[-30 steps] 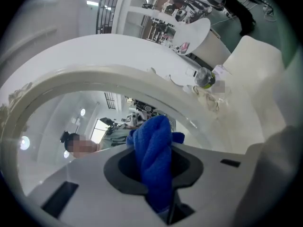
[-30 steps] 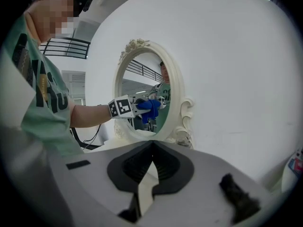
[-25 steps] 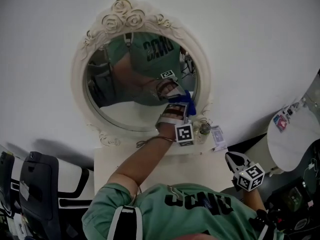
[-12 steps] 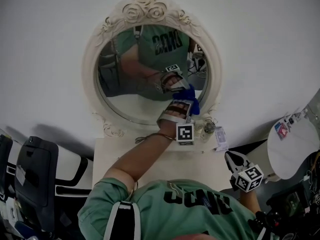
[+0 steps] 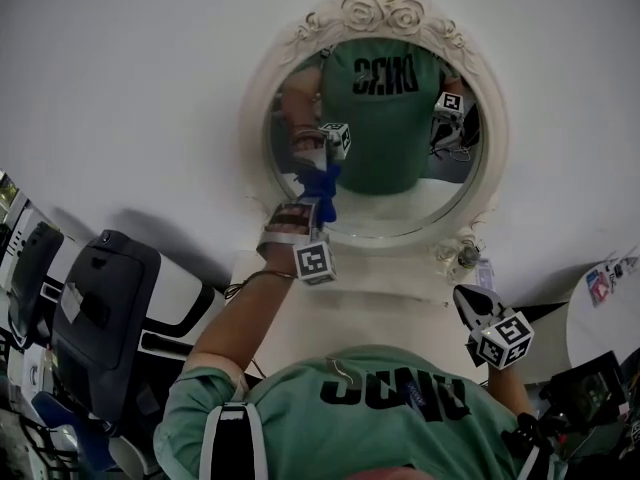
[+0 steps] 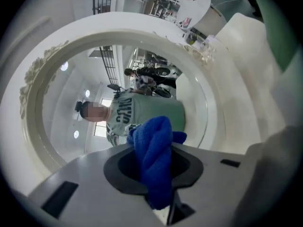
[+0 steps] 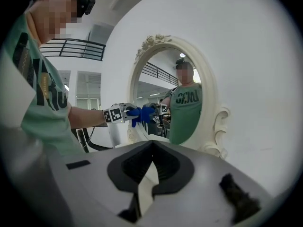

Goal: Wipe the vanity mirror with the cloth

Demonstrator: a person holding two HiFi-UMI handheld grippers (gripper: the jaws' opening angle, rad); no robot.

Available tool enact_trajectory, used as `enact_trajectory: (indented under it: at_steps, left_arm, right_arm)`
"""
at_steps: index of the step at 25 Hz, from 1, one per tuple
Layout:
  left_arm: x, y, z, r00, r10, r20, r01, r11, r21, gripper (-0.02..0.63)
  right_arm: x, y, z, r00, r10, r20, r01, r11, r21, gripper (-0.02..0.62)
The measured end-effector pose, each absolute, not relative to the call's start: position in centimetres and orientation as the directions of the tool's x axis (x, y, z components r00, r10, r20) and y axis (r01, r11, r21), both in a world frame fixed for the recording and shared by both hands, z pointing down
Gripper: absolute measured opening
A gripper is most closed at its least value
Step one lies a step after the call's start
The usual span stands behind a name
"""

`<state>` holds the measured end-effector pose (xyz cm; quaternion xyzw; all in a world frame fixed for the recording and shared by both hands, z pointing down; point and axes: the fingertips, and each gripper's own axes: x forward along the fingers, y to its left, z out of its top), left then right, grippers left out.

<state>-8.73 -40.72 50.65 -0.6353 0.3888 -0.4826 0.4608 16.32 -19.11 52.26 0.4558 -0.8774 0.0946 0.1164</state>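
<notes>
While the left gripper point(image 6: 155, 176) pinches the blue cloth point(image 6: 154, 145) between its jaws, the bunched end of the cloth touches the glass of the vanity mirror point(image 5: 385, 138) at its lower left part, as the head view shows. The oval mirror stands upright against the white wall point(image 5: 120, 88), in a cream frame with carved roses on top. The right gripper point(image 7: 150, 167) is low at the right, well apart from the mirror, and its jaws are pressed together with nothing between them.

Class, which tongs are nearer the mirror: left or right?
Left. The left tongs hold the cloth against the mirror; the right tongs hang back, below its frame.
</notes>
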Motion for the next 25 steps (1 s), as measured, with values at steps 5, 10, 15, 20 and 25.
enact_trajectory:
  at_steps: [5,10,15,20,25]
  left_arm:
    - [-13.6,-42.0,53.6,0.111,-0.939,0.324,0.003,-0.326,-0.945,0.097]
    - [-14.3,-43.1,55.7,0.089,-0.931,0.354,0.018,-0.354,-0.935,0.097]
    - [-14.2,-43.5,55.6,0.099,-0.934,0.344,0.015,-0.344,-0.939,0.097]
    - [-12.8,-43.1,55.8,0.11,-0.928,0.357,0.017,-0.357,-0.934,0.097]
    - [-7.5,-42.3,56.1,0.192,-0.91,0.367,0.044,-0.365,-0.93,0.097]
  right_arm:
    - [14.9,-19.3,52.3,-0.577,-0.762,0.296,-0.807,0.588,-0.06,0.012]
    - [15.4,-19.1,52.4,-0.565,-0.767,0.304,-0.815,0.576,-0.064,0.012]
    - [16.7,-19.0,52.8,-0.543,-0.78,0.313,-0.831,0.552,-0.068,0.012]
    - [16.8,-18.9,52.4,-0.529,-0.787,0.318,-0.84,0.538,-0.069,0.012]
    - [16.2,-18.9,52.3,-0.547,-0.779,0.306,-0.829,0.555,-0.067,0.012]
